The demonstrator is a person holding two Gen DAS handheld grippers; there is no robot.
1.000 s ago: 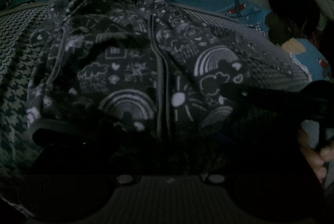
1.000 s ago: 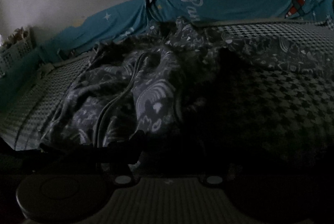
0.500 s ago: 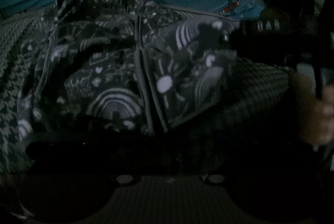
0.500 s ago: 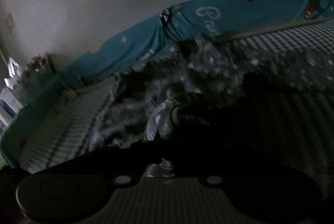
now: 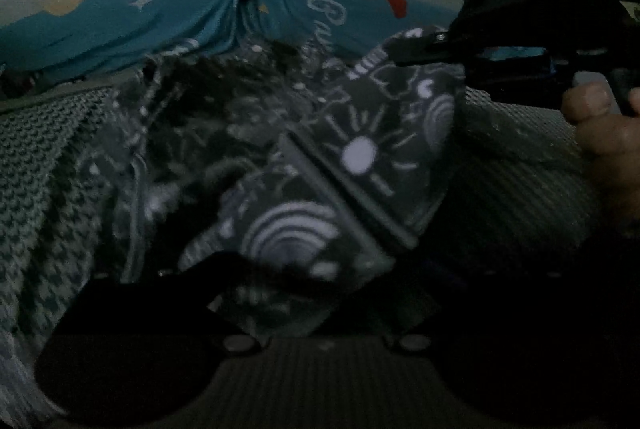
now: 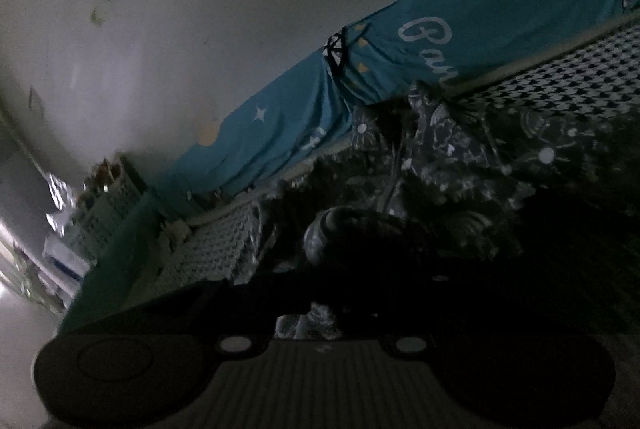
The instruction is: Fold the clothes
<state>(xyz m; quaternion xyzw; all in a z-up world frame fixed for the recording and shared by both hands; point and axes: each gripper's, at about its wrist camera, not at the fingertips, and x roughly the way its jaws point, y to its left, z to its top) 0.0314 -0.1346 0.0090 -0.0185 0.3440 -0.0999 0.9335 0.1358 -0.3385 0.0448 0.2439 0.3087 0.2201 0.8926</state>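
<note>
Both hand-held grippers have hold of the same garment. The right hand-held gripper [image 5: 404, 55], seen at about two o'clock in the left wrist view, has its jaws drawn together on the upper corner of the patterned garment [image 5: 320, 165], and a hand [image 5: 604, 125] grips its handle at three o'clock. The left hand-held gripper [image 5: 280, 281] sits in deep shadow at six o'clock; dark fabric lies across its fingers, and whether they are clamped cannot be told.

As to progress, the fold looks barely begun: one front panel is raised off the bed [image 5: 44, 157] and hangs slanted, while the rest of the garment lies rumpled toward eleven o'clock. No neat crease shows yet, so laying the lifted half over, squaring the edges and folding again all appear to remain.

Counted from largest to smallest: one bed with a houndstooth cover; one blue printed sheet [image 5: 180, 17] along the wall at twelve o'clock; one grey garment with white suns and rainbows; one pale basket [image 6: 100, 205] at nine o'clock in the right wrist view; two grippers; one hand.
</note>
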